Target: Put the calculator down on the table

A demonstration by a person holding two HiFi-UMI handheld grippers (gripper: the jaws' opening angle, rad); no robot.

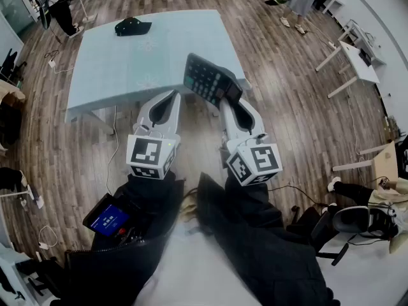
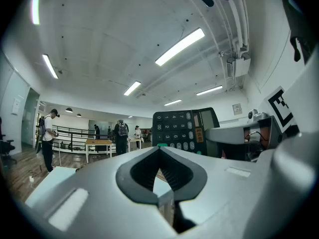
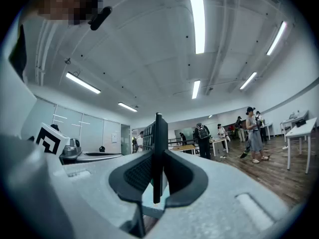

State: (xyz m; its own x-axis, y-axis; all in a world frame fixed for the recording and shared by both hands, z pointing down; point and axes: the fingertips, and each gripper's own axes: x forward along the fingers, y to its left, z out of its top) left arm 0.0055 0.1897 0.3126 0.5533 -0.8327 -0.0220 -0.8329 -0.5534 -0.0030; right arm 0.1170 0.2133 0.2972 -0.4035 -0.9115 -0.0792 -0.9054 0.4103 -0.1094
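Observation:
A black calculator (image 1: 210, 80) with grey keys is held up in the air over the near right edge of the light blue table (image 1: 153, 56). My right gripper (image 1: 227, 102) is shut on its lower edge. In the right gripper view the calculator (image 3: 158, 133) stands edge-on, pinched between the pads of my right gripper (image 3: 157, 156). My left gripper (image 1: 171, 97) hovers to the left of it near the table's front edge. Its tips meet with nothing between them in the left gripper view (image 2: 159, 151), where the calculator (image 2: 182, 131) shows its keys to the right.
A black pouch-like object (image 1: 132, 25) lies at the table's far left. White desks (image 1: 354, 59) stand to the right on the wood floor, and an office chair (image 1: 357, 222) is at the near right. Several people stand in the distance (image 3: 254, 133).

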